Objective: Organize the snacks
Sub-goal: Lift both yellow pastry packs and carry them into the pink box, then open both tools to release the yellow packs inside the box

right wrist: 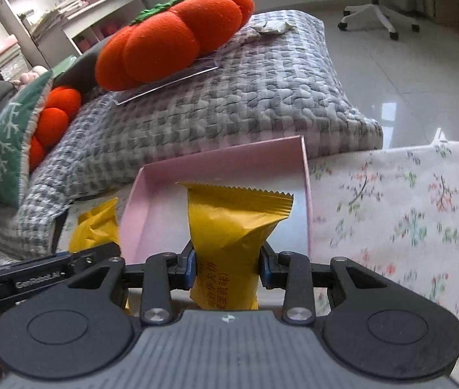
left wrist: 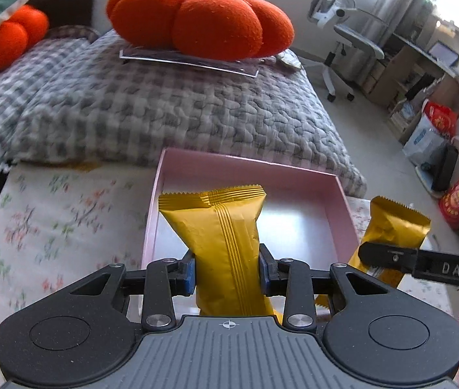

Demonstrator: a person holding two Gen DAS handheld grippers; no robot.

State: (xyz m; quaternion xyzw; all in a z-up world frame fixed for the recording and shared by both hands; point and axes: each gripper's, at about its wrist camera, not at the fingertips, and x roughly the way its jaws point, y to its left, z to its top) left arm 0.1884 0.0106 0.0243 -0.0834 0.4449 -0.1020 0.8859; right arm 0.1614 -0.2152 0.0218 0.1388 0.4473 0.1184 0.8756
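My left gripper (left wrist: 227, 272) is shut on a yellow snack packet (left wrist: 219, 227) and holds it upright over the near side of an open pink box (left wrist: 248, 168). My right gripper (right wrist: 226, 265) is shut on a second yellow snack packet (right wrist: 232, 223), also upright at the near side of the same pink box (right wrist: 216, 159). In the left wrist view the right gripper (left wrist: 424, 261) and its packet (left wrist: 394, 227) show to the right of the box. In the right wrist view the left gripper's packet (right wrist: 96, 223) shows left of the box.
The box sits on a floral cloth (left wrist: 51, 227) against a grey checked quilt (left wrist: 164, 103). An orange pumpkin cushion (left wrist: 197, 16) lies on the quilt. An office chair (left wrist: 343, 32), a desk (left wrist: 430, 61) and bags (left wrist: 456, 194) stand on the floor to the right.
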